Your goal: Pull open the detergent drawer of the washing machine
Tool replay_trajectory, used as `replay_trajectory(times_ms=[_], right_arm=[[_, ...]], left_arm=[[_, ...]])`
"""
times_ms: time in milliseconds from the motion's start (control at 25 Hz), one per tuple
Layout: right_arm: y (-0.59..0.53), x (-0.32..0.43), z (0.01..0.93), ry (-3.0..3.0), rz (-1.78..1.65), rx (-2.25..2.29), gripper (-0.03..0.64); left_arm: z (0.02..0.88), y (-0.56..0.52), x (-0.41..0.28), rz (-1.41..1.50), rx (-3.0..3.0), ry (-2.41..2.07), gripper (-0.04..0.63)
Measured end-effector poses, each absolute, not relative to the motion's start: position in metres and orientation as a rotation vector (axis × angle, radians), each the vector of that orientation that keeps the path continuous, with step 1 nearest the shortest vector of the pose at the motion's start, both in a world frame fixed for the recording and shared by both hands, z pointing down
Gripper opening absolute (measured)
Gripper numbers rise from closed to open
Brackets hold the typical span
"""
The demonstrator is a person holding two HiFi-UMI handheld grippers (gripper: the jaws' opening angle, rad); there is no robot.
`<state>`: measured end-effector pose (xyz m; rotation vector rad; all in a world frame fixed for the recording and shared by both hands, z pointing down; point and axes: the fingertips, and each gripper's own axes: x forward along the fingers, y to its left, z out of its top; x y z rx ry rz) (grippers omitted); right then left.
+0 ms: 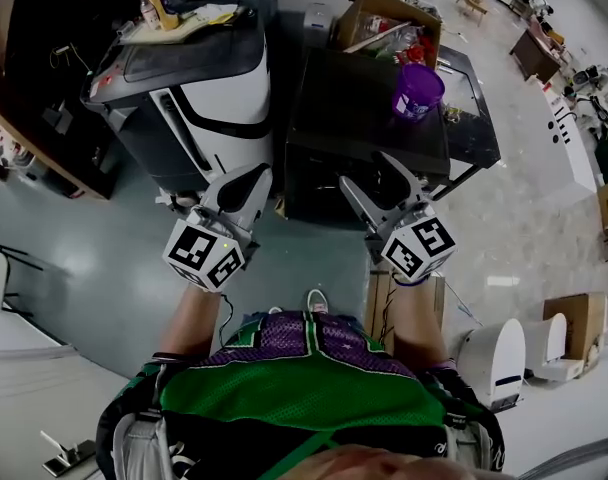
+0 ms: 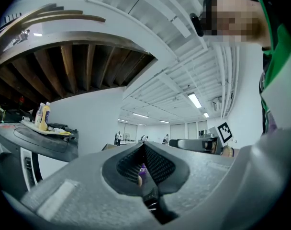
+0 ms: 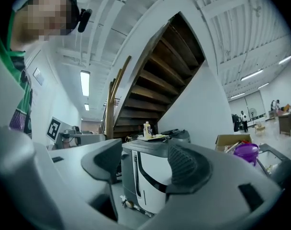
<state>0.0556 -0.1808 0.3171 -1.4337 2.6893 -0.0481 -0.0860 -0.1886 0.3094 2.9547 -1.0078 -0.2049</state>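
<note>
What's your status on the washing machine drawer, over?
Left gripper shut, empty; right gripper open, empty. Washing machine ahead, untouched; drawer not made out. Black table with purple cup stands beside it.

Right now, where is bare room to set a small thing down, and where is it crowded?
The black table is mostly bare on top, from the washing machine on its left to the purple cup at its far right corner. The machine's top is crowded with bottles and other items. The gap between machine and table looks narrow.
</note>
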Motion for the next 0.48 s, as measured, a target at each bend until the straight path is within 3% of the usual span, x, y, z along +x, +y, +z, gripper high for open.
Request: replay_trajectory(times_ms=[480], right_arm=[[-0.222,0.060,0.406,2.632,-0.341,-1.555,0.284]], left_arm=[[0.333,-0.190,-0.095,-0.141,2.975,-0.938,0.016]])
